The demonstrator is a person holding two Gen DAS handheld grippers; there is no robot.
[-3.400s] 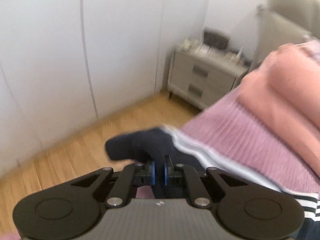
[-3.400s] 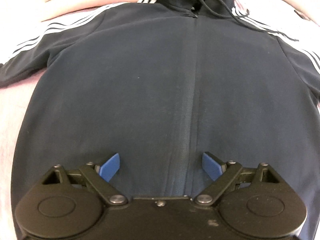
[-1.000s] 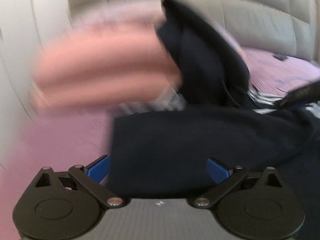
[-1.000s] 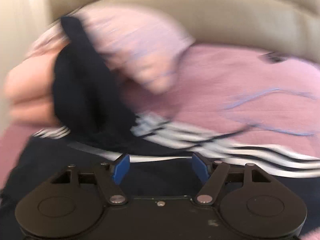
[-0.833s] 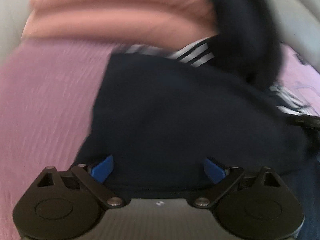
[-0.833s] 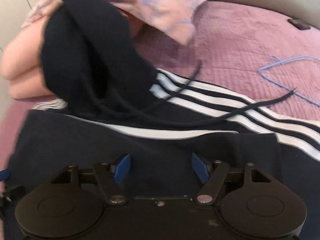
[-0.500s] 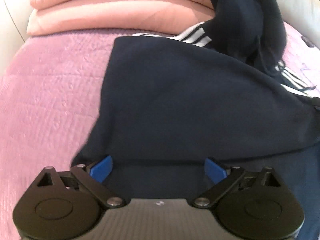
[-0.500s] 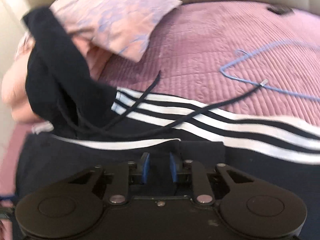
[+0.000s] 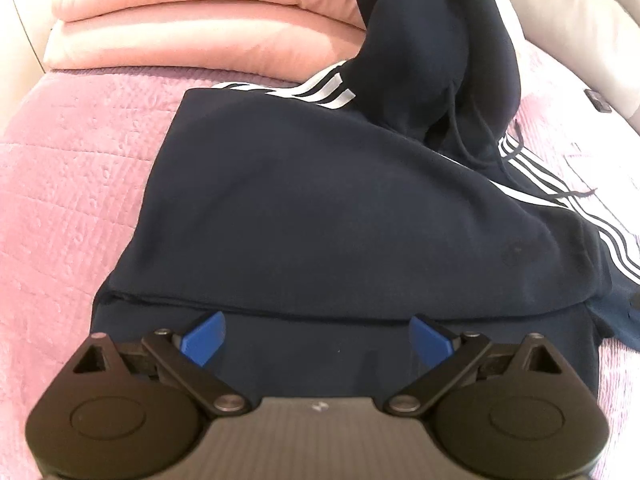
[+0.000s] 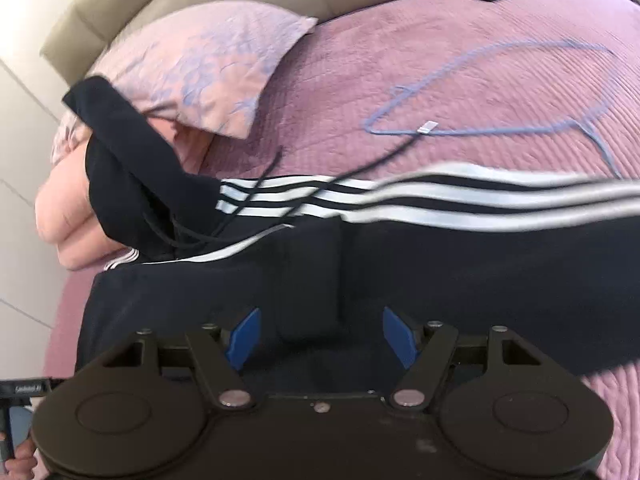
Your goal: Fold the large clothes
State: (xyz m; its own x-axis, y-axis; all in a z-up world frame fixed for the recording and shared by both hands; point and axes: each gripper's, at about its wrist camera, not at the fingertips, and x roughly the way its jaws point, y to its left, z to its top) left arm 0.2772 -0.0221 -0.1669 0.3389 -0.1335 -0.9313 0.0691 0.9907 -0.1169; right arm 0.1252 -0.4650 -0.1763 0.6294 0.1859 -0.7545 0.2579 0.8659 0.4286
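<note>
Now, left wrist view, from left to right: pink bedspread [image 9: 60, 184] at left edge; folded pink blanket [image 9: 200, 28] at upper left; navy hoodie [image 9: 320, 208] spread across middle of frame on the bed, one side folded over, hood [image 9: 440, 52] heaped at upper centre against the blanket, white stripes at right. Left tongs [image 9: 318, 334] at bottom centre, spread wide over the dark cloth, gripping nothing.

Right wrist view: pillow [image 10: 200, 60] at upper left; blue wire hanger [image 10: 492, 92] at upper right on the bedspread; striped sleeve [image 10: 480, 196] across centre, blurred toward right. Right tongs [image 10: 322, 336] at bottom centre, parted, dark cuff between the pads, not pinched.
</note>
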